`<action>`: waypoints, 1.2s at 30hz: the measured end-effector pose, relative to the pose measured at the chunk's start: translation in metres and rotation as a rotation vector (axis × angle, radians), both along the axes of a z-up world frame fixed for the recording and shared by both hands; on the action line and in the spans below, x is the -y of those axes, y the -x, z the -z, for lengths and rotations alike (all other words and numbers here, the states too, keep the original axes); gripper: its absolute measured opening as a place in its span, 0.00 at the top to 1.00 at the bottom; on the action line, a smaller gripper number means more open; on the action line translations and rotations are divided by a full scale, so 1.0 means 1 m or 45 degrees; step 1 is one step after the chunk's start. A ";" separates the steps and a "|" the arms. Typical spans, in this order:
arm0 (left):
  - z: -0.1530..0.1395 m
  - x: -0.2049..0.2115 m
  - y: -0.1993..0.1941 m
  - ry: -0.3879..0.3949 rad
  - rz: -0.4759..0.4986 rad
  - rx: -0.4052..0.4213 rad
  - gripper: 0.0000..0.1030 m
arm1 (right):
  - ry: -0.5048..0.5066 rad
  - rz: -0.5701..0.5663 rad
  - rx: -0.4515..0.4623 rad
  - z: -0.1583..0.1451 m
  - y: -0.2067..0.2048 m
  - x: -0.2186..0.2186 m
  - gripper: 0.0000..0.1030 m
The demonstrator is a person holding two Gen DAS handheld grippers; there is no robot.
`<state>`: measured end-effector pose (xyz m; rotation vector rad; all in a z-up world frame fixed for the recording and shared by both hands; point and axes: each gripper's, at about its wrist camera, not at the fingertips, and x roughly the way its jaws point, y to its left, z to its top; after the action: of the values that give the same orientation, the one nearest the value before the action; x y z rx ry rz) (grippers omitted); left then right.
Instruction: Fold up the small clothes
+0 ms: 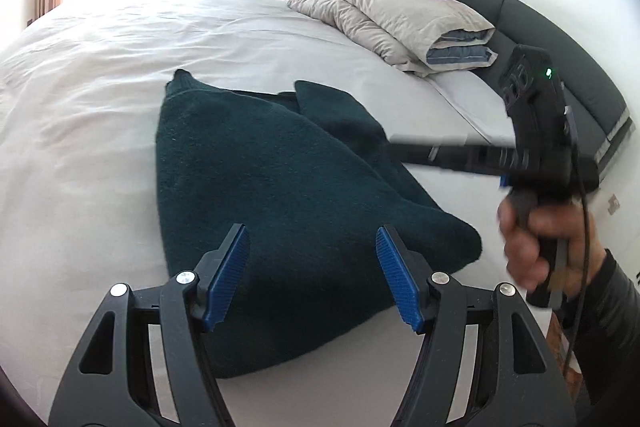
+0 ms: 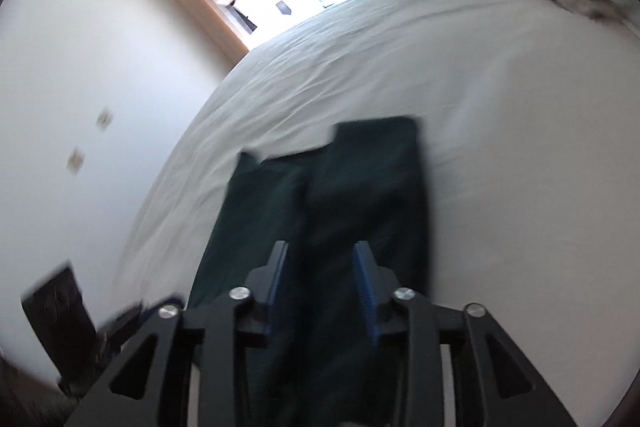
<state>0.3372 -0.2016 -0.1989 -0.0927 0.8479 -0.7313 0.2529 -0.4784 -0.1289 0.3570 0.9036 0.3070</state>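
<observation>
Left view: left gripper [image 1: 312, 271], fingers apart, above the dark green garment [image 1: 256, 195]; duvet [image 1: 384, 15] upper right. Blurred right view: right gripper [image 2: 321, 271] fingers apart, nothing between them.

Left gripper [image 1: 312, 251] fingers spread; right gripper [image 2: 322, 267] parted.

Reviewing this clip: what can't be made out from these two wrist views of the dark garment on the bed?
- Left wrist view: the dark green garment has its near edge hidden behind the open left gripper, so the fold there is unclear.
- Left wrist view: the right gripper's fingers are motion-smeared, tips indistinct.
- Right wrist view: whole frame blurred; whether the right gripper touches the garment cannot be told.
- Garment type: not identifiable.
</observation>
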 end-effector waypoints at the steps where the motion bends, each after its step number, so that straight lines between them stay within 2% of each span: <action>1: 0.002 -0.001 -0.003 -0.002 -0.009 -0.002 0.37 | 0.042 -0.021 -0.023 0.005 -0.003 -0.009 0.48; 3: 0.007 -0.006 -0.006 -0.003 -0.029 -0.022 0.37 | 0.104 -0.010 -0.101 0.024 -0.006 -0.016 0.45; 5: 0.014 -0.013 -0.013 -0.002 -0.044 -0.060 0.37 | 0.014 0.033 -0.131 0.039 -0.007 -0.007 0.45; 8: 0.021 -0.029 -0.027 0.030 -0.109 -0.084 0.37 | -0.058 0.071 -0.100 0.023 0.005 0.003 0.44; 9: 0.021 -0.035 -0.033 0.051 -0.133 -0.093 0.37 | -0.066 0.089 -0.070 0.014 0.004 0.004 0.40; 11: 0.022 -0.051 -0.047 0.099 -0.195 -0.119 0.37 | -0.055 0.164 0.000 -0.004 0.012 0.017 0.22; 13: 0.025 -0.061 -0.062 0.122 -0.228 -0.166 0.37 | -0.053 0.236 0.014 -0.012 0.016 0.028 0.13; 15: 0.032 -0.066 -0.074 0.099 -0.237 -0.218 0.34 | -0.091 0.267 -0.033 -0.010 0.016 0.033 0.13; 17: 0.046 -0.067 -0.089 0.084 -0.223 -0.316 0.33 | -0.072 0.273 -0.080 -0.006 0.021 0.036 0.13; 19: 0.062 -0.071 -0.099 0.137 -0.206 -0.440 0.33 | -0.048 0.271 -0.097 -0.003 0.023 0.027 0.14; 20: 0.066 -0.072 -0.101 0.145 -0.205 -0.469 0.33 | -0.056 0.257 -0.087 0.000 0.021 0.028 0.15; 25: 0.077 -0.075 -0.113 0.217 -0.193 -0.500 0.33 | -0.001 0.203 -0.079 0.000 0.020 0.021 0.15; 31: 0.084 -0.063 -0.124 0.281 -0.128 -0.575 0.33 | 0.029 0.286 -0.125 0.007 0.014 0.036 0.15; 34: 0.085 -0.058 -0.127 0.292 -0.111 -0.588 0.33 | 0.016 0.317 -0.175 0.016 0.008 0.041 0.15; 36: 0.086 -0.051 -0.130 0.283 -0.075 -0.599 0.32 | 0.009 0.317 -0.158 0.018 0.007 0.039 0.15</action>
<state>0.4673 -0.1506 -0.2847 -0.5018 1.2020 -0.7582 0.2463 -0.5179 -0.1467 0.4810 0.9701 0.0530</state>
